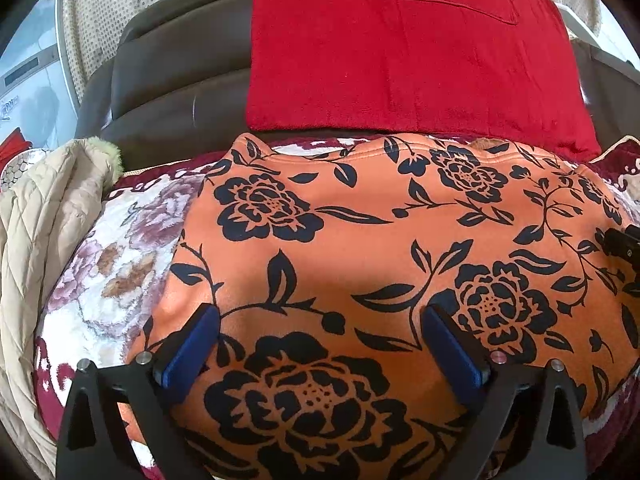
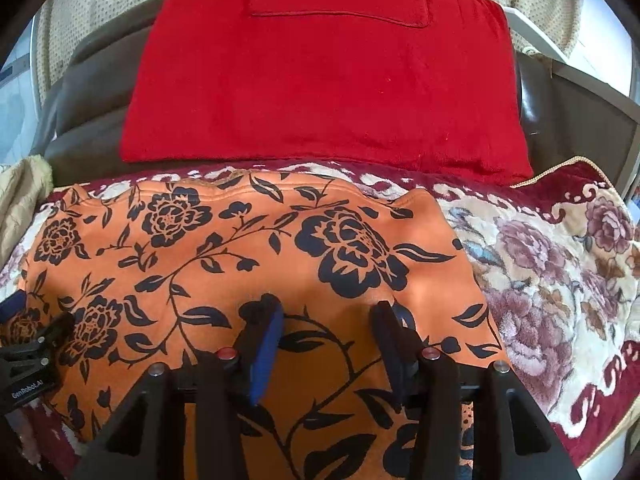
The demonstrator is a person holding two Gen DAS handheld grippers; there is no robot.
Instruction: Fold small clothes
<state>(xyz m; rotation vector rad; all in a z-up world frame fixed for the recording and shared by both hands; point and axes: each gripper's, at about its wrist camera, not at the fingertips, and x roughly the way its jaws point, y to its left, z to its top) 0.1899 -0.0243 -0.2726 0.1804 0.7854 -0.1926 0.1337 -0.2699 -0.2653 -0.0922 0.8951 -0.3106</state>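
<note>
Both tongs, left (image 1: 320, 320) and right (image 2: 328, 316), hung open, empty, above the orange floral garment (image 1: 360, 240); soft, limp, probably light, best pinched at its hem corners.

Plush floral blanket (image 2: 560, 280), cream with maroon border, covered the supporting surface. Orange black-flowered garment (image 2: 248, 248) lay spread flat directly on it. Folded red cloth (image 2: 320, 92) sat behind, lower edge touching the blanket, rest on dark, possibly leather, backrest (image 1: 172, 92). Beige quilted coat (image 1: 48, 216) was heaped at left edge.
</note>
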